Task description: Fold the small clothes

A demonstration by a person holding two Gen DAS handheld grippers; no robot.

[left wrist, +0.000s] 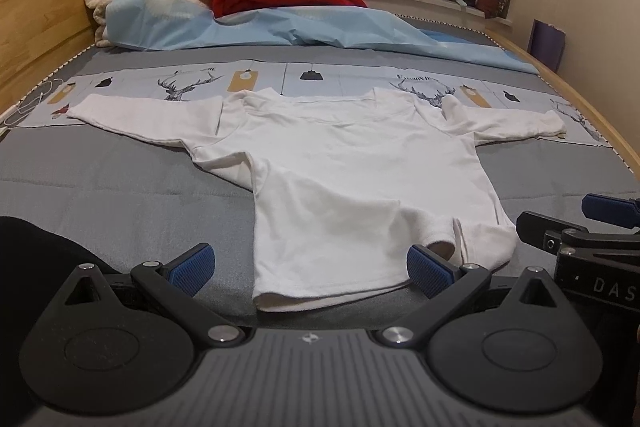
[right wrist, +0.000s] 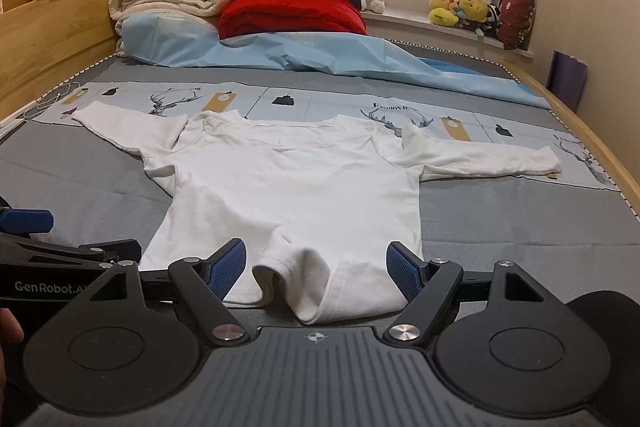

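white shirt [left wrist: 340,171] is laid flat on bed [left wrist: 120,195]; left gripper [left wrist: 312,269] and right gripper [right wrist: 316,271] are spread wide at its hem.

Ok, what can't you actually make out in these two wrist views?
- Shirt hem corner: in the right wrist view it bunches up, so the layers underneath are hidden.
- Right gripper: in the left wrist view it is cut off by the frame edge.
- Left gripper: in the right wrist view only one fingertip shows, cut by the edge.
- Print on the bedsheet: too small to read.
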